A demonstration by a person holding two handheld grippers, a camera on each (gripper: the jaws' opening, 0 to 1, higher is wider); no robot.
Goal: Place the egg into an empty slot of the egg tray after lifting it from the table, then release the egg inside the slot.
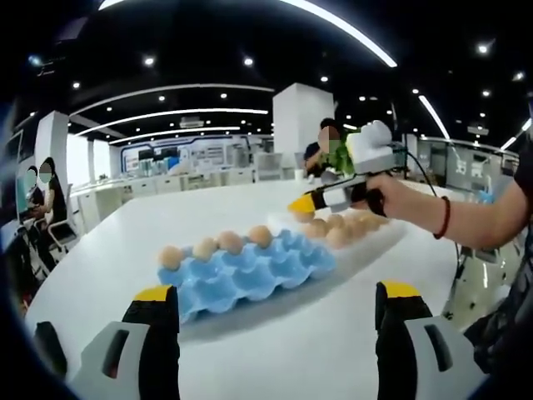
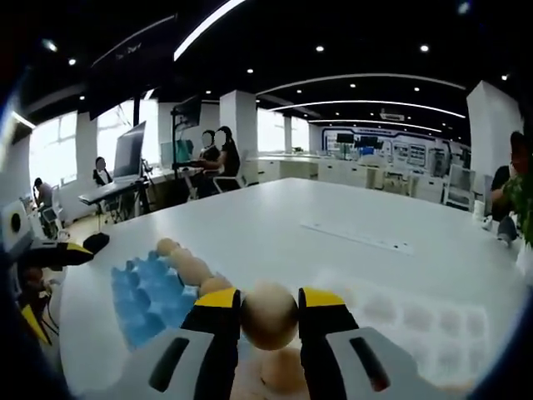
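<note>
A tan egg (image 2: 269,321) sits pinched between the yellow-tipped jaws of my right gripper (image 2: 269,298), lifted above the white table. In the left gripper view the right gripper (image 1: 305,205) comes in from the right, held by a hand, over a group of eggs (image 1: 343,227). The blue egg tray (image 1: 250,275) lies in the middle of the table with a row of eggs (image 1: 218,243) along its far side; its near slots are empty. My left gripper (image 1: 276,293) hangs in front of the tray, jaws wide apart and holding nothing. The tray (image 2: 146,300) lies left of the held egg.
Another egg (image 2: 283,371) lies on the table just under the held one. A clear tray (image 2: 408,321) lies to the right. People sit at desks (image 2: 125,187) beyond the table's far edge. A pillar (image 1: 302,117) stands behind the table.
</note>
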